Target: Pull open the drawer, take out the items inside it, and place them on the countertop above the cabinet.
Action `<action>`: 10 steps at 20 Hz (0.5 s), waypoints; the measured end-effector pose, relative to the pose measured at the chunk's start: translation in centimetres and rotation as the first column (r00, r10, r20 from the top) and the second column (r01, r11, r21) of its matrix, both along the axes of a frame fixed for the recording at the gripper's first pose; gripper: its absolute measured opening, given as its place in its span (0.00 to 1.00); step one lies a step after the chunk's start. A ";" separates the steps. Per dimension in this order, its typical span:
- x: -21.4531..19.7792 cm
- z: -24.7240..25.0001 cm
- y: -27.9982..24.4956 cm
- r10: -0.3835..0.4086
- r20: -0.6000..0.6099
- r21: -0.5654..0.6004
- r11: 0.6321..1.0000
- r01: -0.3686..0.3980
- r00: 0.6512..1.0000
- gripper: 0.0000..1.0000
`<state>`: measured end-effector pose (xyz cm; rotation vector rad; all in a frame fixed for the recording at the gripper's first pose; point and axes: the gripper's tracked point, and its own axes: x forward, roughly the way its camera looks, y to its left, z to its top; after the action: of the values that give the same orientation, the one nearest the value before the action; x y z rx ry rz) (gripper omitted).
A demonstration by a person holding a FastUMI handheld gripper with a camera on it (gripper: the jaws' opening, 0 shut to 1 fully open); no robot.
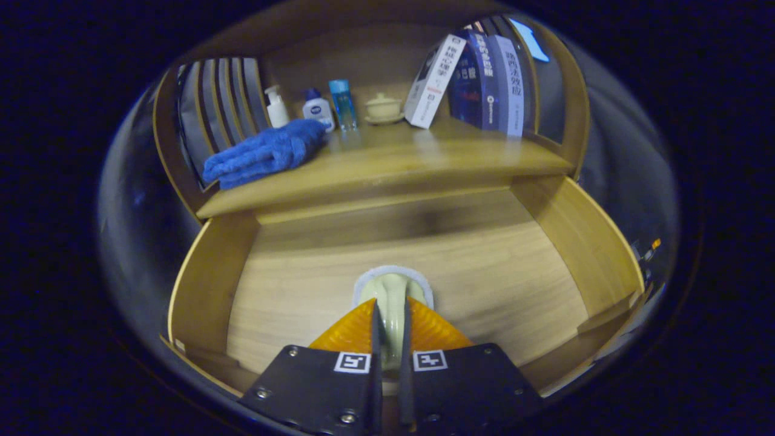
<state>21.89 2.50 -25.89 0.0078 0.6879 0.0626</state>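
Note:
The wooden drawer point(563, 242) stands pulled out beneath the countertop point(424, 160), its bare floor spread below me. My gripper point(390, 312) is shut on a pale cream brush-like item point(392, 289) with a whitish fuzzy rim, gripping its narrow handle between both fingers. The item's rounded head sticks out just ahead of the fingertips, over the drawer floor. Whether it rests on the floor or hangs above it is unclear.
On the countertop lie a folded blue towel point(266, 154), a white pump bottle point(277, 108), a small white bottle point(318, 109), a blue bottle point(342, 104), a cream lidded cup point(383, 108) and several leaning books point(478, 79). Slatted sides enclose the shelf.

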 end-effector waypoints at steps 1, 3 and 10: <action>-0.1 0.8 0.1 0.009 0.023 -0.008 1.000 -0.008 1.000 0.11; -0.1 2.9 0.6 0.029 0.059 -0.010 1.000 -0.029 0.998 0.11; 3.8 9.9 1.4 0.093 0.228 -0.133 0.989 -0.064 0.969 0.11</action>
<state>25.68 3.89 -16.03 -0.1450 0.4554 0.0948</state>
